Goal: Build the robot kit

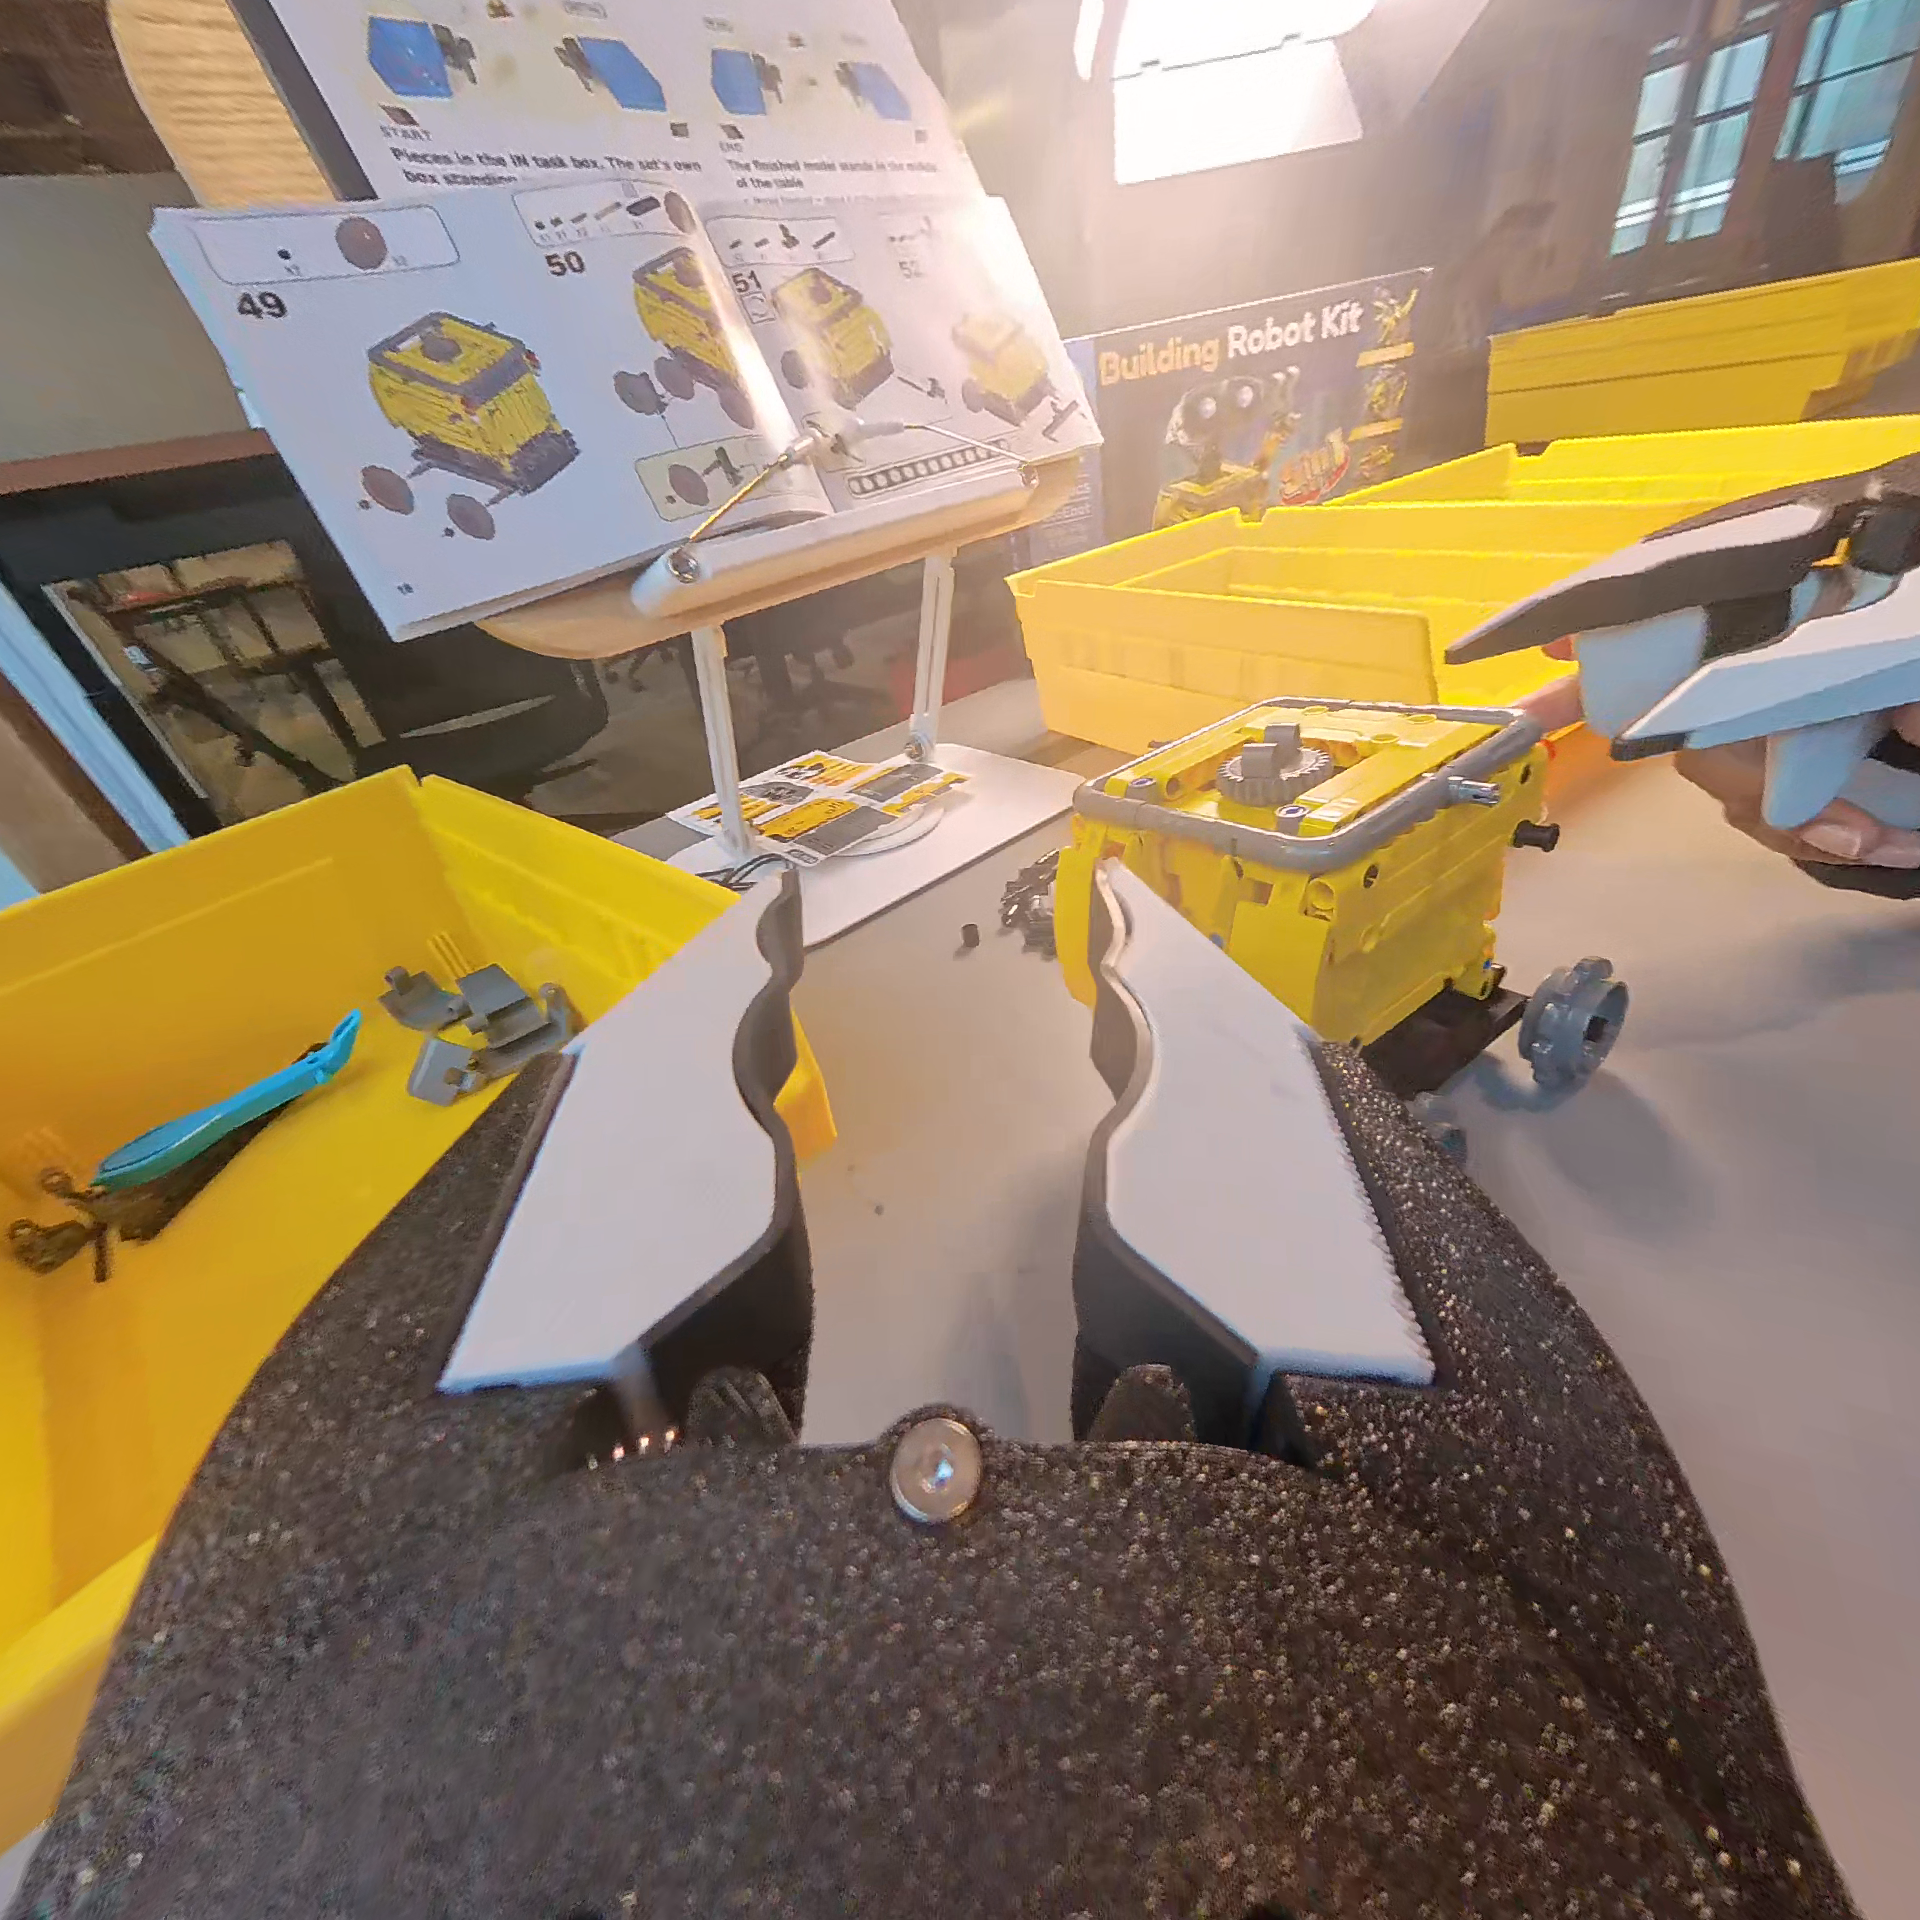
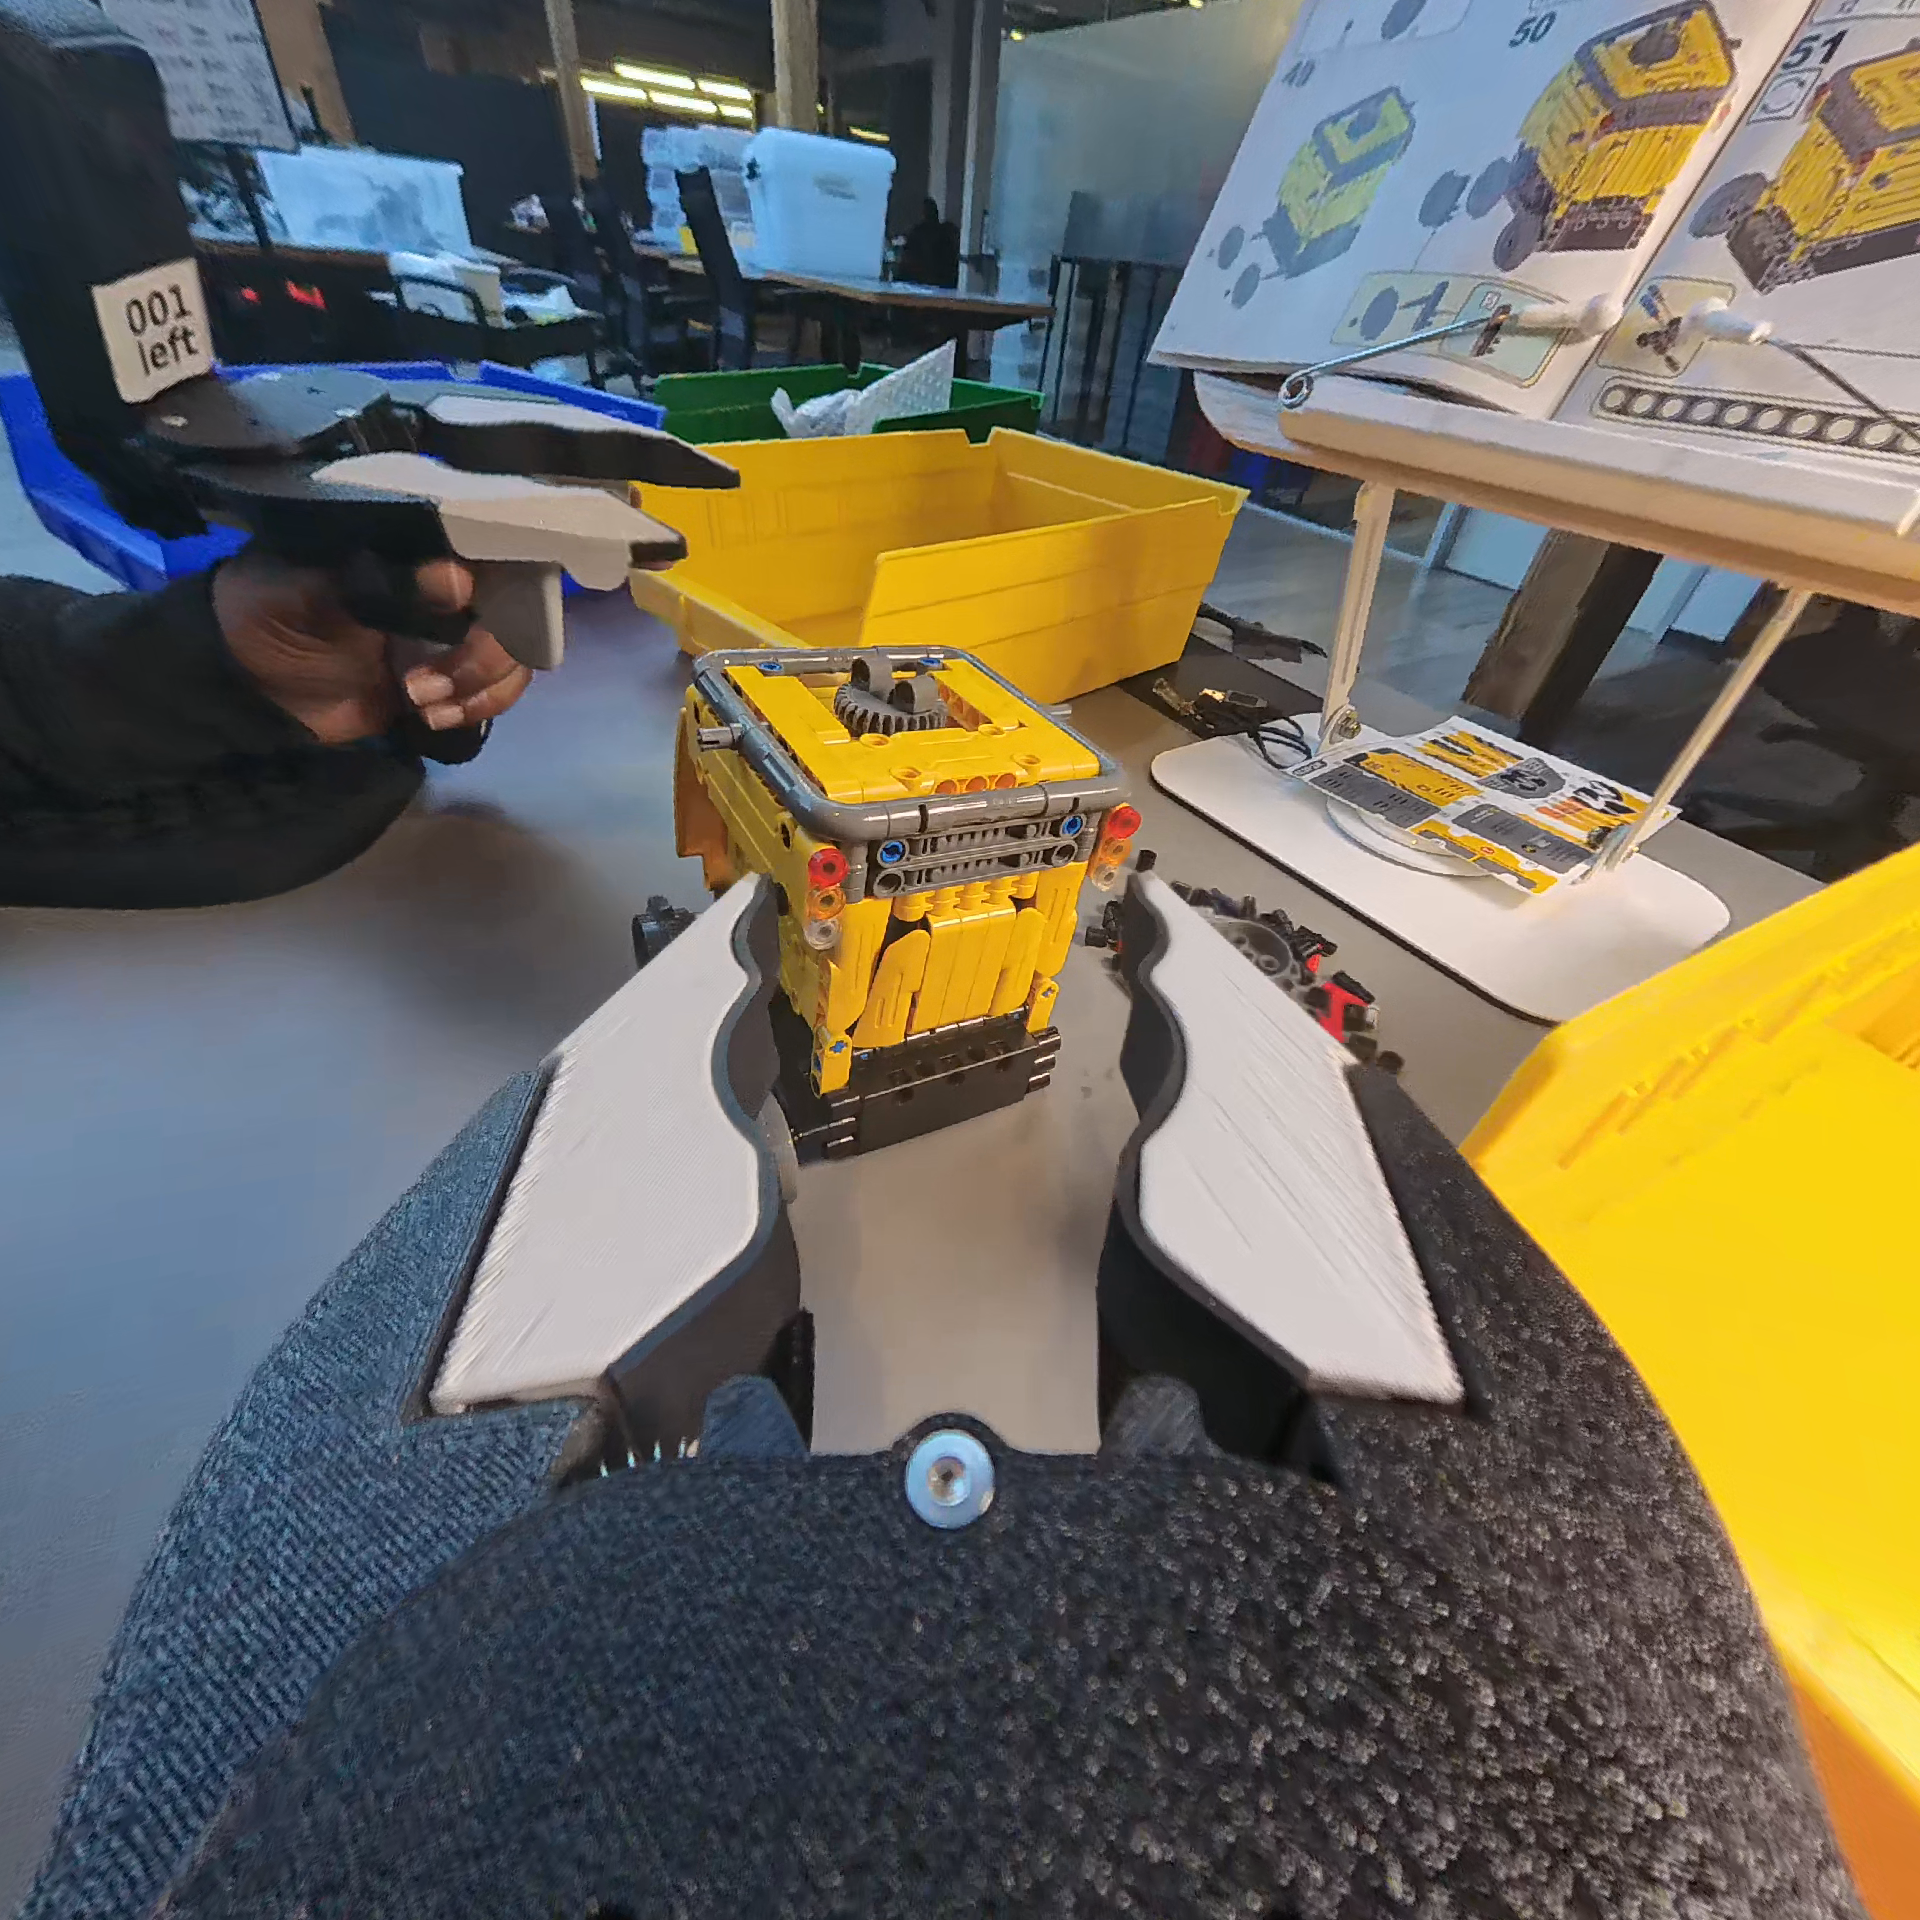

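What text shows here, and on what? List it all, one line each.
I won't repeat the wording; these things carry it:
Open instruction booklet: bold print beside each drawing, legible.
Sheet behind it: captions, mostly blurred.
Dark kit box: large yellow title, legible.
White tag on the body of the left claw: short marking, legible.
Sticker sheet: too small to read.

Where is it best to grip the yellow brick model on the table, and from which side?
Probably the yellow brick model by its flat side walls, the right tongs coming level from the front. Avoid the gear on top, which sticks up.
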